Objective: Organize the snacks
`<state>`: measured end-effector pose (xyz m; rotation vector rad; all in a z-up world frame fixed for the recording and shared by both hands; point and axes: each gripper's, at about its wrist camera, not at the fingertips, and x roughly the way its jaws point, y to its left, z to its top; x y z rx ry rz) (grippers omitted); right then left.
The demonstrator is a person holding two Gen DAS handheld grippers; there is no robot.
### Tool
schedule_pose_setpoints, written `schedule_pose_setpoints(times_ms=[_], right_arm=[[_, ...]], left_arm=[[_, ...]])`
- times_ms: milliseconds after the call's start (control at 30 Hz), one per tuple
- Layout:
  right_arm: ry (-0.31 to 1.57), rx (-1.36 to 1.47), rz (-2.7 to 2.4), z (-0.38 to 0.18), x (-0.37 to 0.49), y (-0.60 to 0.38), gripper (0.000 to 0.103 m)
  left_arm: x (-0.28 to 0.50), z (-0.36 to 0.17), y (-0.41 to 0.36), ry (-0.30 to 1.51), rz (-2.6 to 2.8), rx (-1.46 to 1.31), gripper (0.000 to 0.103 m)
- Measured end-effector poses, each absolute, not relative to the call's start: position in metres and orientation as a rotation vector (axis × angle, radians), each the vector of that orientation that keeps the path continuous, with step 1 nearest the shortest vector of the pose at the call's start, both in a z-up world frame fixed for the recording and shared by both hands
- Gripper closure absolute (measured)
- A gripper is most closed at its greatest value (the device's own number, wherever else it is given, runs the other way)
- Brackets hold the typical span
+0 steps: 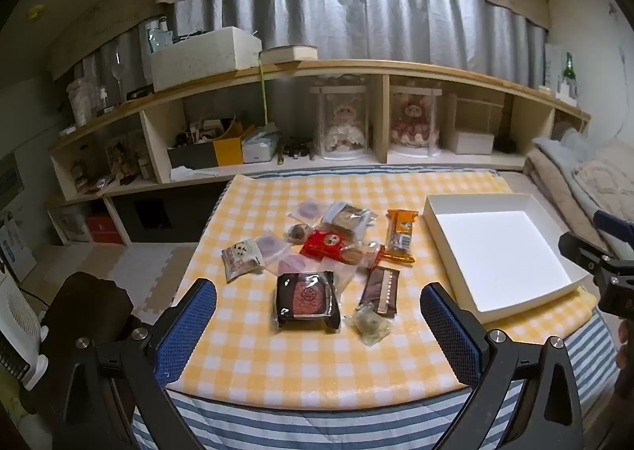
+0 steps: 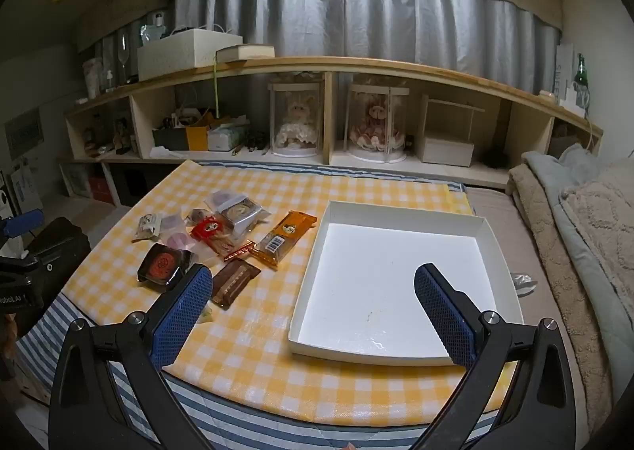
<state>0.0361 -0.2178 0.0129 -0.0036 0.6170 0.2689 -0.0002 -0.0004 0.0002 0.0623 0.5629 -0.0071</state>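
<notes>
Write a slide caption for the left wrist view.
Open left gripper hovers before loose snacks; white tray empty.

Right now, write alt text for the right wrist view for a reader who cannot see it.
An empty white tray sits on a yellow checked tablecloth, framed by the open right gripper with nothing between its blue fingers. A pile of wrapped snacks lies to the tray's left, and a cluttered wooden shelf and grey curtain stand behind.
</notes>
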Motion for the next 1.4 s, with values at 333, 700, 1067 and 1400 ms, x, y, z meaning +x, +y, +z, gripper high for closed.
schedule_pose_setpoints(times_ms=[333,700,1067,1400], right_arm=[[0.615,-0.003,0.269,0.0142,0.0359,-0.2187,0.0],[0.613,-0.004,0.269,0.015,0.036,-0.2182,0.0],[0.61,-0.004,0.268,0.0162,0.0356,-0.2187,0.0],[0.608,-0.005,0.268,0.0166,0.0354,-0.2196,0.0]], left_arm=[[-0.0001,0.0001,-0.0005,0.565,-0.01,0.057,0.0],[-0.0002,0.0001,-0.0002,0.565,-0.01,0.054,0.0],[-0.0002,0.0001,-0.0002,0.564,-0.011,0.053,0.0],[-0.0002,0.0001,-0.0002,0.563,-0.011,0.052,0.0]])
